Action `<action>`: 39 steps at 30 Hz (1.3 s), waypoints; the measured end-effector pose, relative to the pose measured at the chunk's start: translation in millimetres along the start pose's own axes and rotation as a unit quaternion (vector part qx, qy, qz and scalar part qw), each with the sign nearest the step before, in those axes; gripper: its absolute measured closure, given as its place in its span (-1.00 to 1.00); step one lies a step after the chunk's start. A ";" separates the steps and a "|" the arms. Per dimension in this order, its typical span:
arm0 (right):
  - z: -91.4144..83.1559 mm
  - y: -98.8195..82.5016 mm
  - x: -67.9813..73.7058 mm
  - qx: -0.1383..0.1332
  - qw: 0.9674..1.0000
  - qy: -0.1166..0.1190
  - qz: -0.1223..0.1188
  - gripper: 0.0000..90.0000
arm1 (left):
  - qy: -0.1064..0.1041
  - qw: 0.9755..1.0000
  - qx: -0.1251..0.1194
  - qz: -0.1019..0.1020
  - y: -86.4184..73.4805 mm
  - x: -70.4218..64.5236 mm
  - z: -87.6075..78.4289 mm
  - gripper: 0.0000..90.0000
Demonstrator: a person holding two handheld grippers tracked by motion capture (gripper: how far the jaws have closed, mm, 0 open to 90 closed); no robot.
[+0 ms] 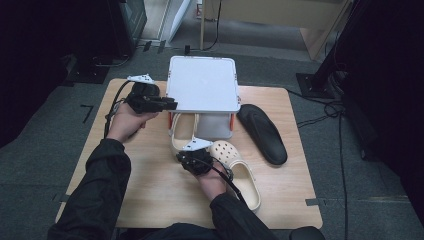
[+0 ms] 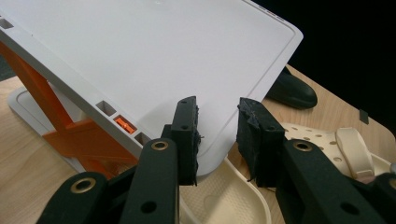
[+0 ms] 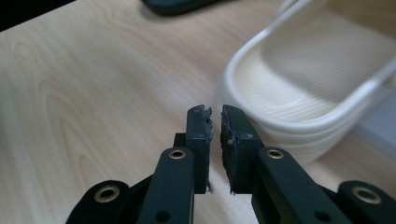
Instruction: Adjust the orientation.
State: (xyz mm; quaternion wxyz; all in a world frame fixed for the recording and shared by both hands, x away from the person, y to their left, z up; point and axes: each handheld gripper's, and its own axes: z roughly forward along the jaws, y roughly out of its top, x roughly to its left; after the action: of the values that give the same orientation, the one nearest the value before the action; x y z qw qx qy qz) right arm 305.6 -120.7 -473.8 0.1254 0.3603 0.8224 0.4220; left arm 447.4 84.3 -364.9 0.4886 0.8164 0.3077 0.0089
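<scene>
My left gripper (image 2: 217, 135) is spread around the white lid's (image 1: 202, 82) corner. My right gripper (image 3: 215, 149) is nearly pressed together, holding nothing, over the desk (image 1: 150, 185) beside a cream clog (image 3: 299, 88). A black insole (image 1: 262, 132) lies right of the box.

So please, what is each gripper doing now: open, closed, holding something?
Left gripper: open, jaws either side of the white lid corner, not clamped.
Right gripper: nearly shut, holding nothing.
</scene>
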 end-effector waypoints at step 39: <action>38.9 32.5 -39.7 0.010 0.998 -0.038 0.051 0.65 | 0.002 1.000 0.003 0.006 -0.4 -1.0 -1.4 0.52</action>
State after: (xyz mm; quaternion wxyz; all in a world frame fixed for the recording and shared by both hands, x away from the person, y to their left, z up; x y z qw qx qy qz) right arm 369.5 -112.4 -476.1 0.1311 0.4187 0.8017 0.4060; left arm 446.0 85.0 -364.2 0.4853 0.8197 0.3040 0.0127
